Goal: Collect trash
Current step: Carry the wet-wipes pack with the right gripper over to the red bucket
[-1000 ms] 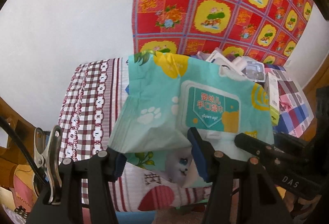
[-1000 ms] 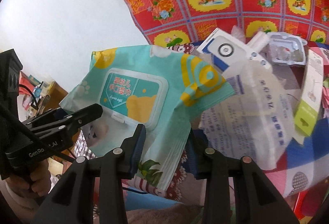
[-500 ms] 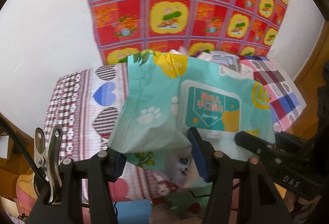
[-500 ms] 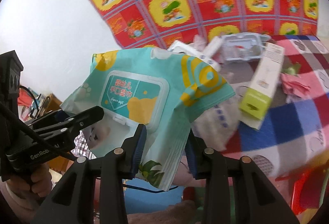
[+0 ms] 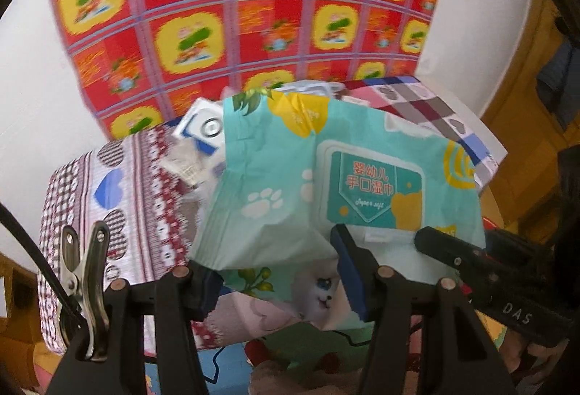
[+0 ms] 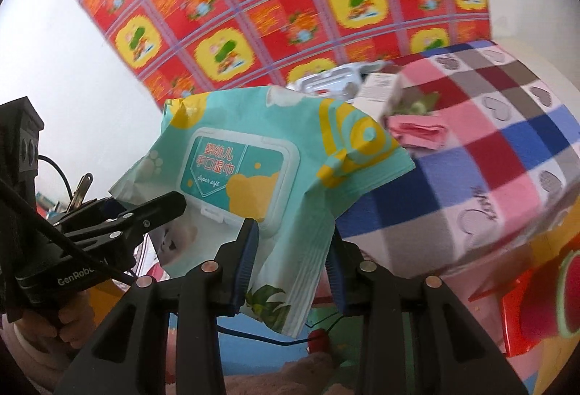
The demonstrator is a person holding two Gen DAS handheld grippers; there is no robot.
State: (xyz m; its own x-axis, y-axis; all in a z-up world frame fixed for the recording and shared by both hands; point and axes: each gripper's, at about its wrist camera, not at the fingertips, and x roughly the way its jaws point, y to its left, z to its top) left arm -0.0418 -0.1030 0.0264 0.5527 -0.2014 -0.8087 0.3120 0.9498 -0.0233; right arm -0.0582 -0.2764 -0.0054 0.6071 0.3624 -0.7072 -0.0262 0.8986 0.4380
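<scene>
A teal wet-wipes pack [image 5: 282, 192] with a white flip lid hangs in the air in front of the table. My left gripper [image 5: 277, 277] is shut on its lower left part, with the pack's bottom fold between the blue pads. My right gripper [image 6: 290, 257] is shut on the pack's [image 6: 290, 156] lower right edge, and its pads press a folded flap. One finger of the left gripper [image 6: 159, 206] shows at the left of the right wrist view, held by a hand. The pack hides part of the trash behind it.
On the checked tablecloth [image 6: 489, 148] lie a white and blue box [image 5: 203, 130], a clear plastic blister [image 6: 333, 83], a white carton [image 6: 377, 87] and crumpled pink paper [image 6: 417, 134]. A red patterned cloth [image 5: 253, 14] covers the wall. A red watermelon-print object [image 6: 543, 304] sits low right.
Both grippers have carried the pack to the right along the table, so the trash pile has slid left behind it. The grip on the pack looks the same.
</scene>
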